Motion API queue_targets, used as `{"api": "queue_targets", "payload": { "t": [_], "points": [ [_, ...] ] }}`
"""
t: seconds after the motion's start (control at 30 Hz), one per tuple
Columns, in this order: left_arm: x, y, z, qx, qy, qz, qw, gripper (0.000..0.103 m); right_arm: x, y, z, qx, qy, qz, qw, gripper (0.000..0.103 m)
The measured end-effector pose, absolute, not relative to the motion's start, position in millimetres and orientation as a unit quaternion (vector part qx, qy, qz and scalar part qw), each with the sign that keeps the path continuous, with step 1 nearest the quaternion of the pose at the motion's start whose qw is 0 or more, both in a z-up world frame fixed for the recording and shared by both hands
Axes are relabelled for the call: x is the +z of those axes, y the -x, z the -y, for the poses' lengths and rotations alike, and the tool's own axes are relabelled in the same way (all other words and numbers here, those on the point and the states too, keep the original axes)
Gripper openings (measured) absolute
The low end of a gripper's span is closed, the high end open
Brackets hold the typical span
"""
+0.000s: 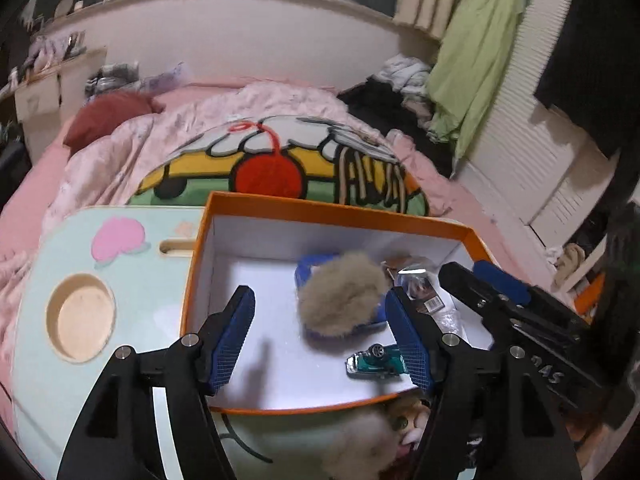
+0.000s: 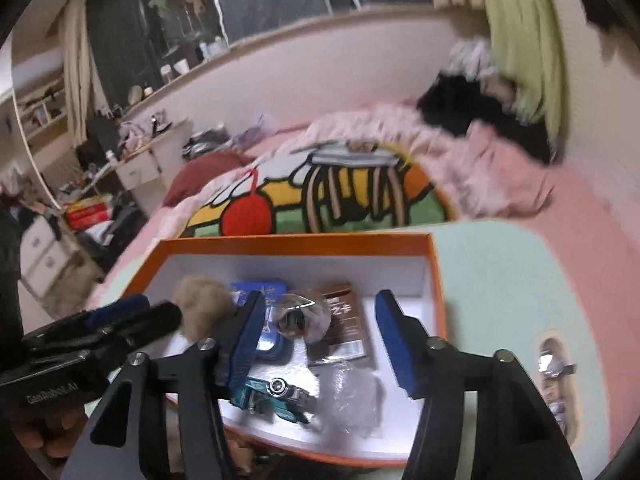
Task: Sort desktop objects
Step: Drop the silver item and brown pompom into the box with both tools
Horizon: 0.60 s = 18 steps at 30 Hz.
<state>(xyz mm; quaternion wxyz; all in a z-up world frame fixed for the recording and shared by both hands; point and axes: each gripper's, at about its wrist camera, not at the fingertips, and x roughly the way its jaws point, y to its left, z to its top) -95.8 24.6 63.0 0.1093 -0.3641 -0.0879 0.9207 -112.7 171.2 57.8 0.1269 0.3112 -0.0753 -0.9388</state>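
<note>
An orange box (image 1: 320, 206) with a white inside stands on a mint tray table (image 1: 132, 240). In it lie a beige pom-pom (image 1: 340, 292) on a blue tin (image 2: 260, 292), a teal toy car (image 1: 376, 362), a brown packet (image 2: 344, 324), a clear faceted piece (image 2: 300, 312) and crumpled clear plastic (image 2: 352, 392). My left gripper (image 1: 322, 344) hangs open above the box's near side, holding nothing. My right gripper (image 2: 320, 344) is also open over the box, above the car and packet, with nothing gripped. Each gripper shows in the other's view, left gripper (image 2: 156, 312) and right gripper (image 1: 464, 270).
The table has a round cup recess (image 1: 82, 316) and a slot (image 1: 176, 248). A foil-wrapped item (image 2: 554, 364) lies in a cut-out at the right. A plush toy (image 1: 400, 428) sits under the box's near edge. A bed with a pink duvet (image 1: 132, 136) lies behind.
</note>
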Motion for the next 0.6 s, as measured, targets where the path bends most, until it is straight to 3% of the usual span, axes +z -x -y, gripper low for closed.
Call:
{"api": "queue_targets", "payload": {
  "t": [0.1,0.2,0.3,0.4,0.53,0.6],
  "points": [
    [74.9,71.9,-20.6,0.937,0.322,0.09,0.105,0.069,78.8,85.9,-178.5,-0.952,-0.267,0.079,0.126,0.069],
    [85.7,45.2,-16.4,0.945,0.293,0.093,0.111,0.081,92.2,50.3,-189.6,-0.958,-0.239,0.092,0.129,0.081],
    [84.8,6.4,-15.5,0.955,0.271,0.065,0.105,0.081,86.2,7.8,-198.1,-0.951,-0.259,0.09,0.143,0.086],
    [63.0,-19.2,-13.3,0.944,0.315,0.027,0.098,0.082,60.9,-22.0,-193.5,-0.94,-0.3,0.062,0.147,0.089],
    [21.2,-28.3,-6.3,0.917,0.389,0.041,0.081,0.082,20.4,-42.4,-188.5,-0.923,-0.356,0.03,0.141,0.089],
    [14.9,-32.7,-14.3,0.925,0.374,0.012,0.062,0.083,1.8,-46.0,-184.7,-0.918,-0.372,0.002,0.138,0.089]
  ]
}}
